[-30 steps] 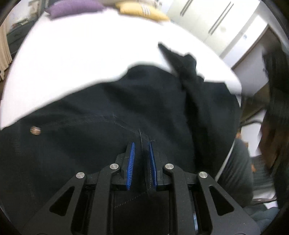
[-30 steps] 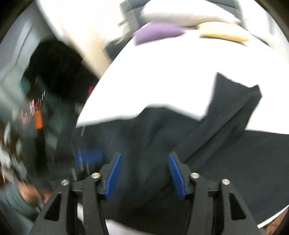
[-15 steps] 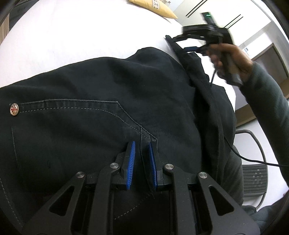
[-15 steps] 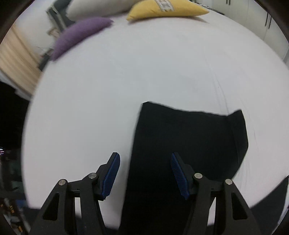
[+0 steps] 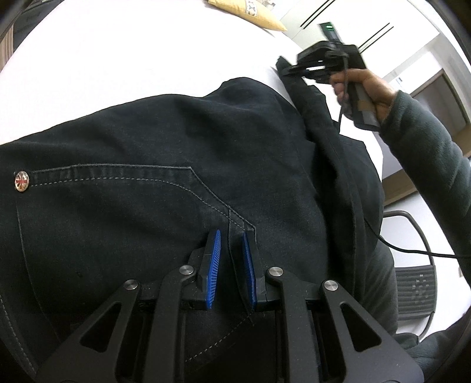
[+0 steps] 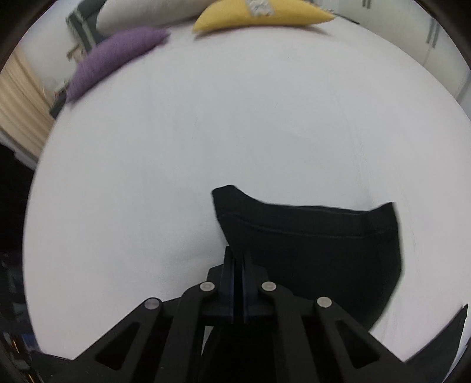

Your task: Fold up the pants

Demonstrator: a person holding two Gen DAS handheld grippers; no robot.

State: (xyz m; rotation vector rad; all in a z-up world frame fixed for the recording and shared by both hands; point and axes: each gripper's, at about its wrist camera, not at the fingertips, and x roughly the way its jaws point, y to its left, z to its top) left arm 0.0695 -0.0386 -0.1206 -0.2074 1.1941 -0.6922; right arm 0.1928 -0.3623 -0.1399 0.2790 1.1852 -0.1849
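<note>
1. Left wrist view: we angle steeply down over the black pants [image 5: 164,182], which are spread across the white bed [image 5: 123,59]. The left gripper [image 5: 231,259] has its blue pads [image 5: 213,265] nearly together, pinching a stitched seam ridge of the fabric.
2. Same view, up right: the person's right hand [image 5: 362,88], in a dark green sleeve [image 5: 426,153], grips the handle of the right gripper [image 5: 297,69] at the far hem of a pant leg.
3. Right wrist view: the right gripper [image 6: 237,259] points downward; its jaws have just been closing and now sit fully together at the leg hem's [image 6: 309,218] left edge. We cannot tell if fabric is caught.
4. Beyond, a purple cushion [image 6: 114,59] and a yellow cushion [image 6: 262,14] lie at the bed's [image 6: 206,132] far side.
</note>
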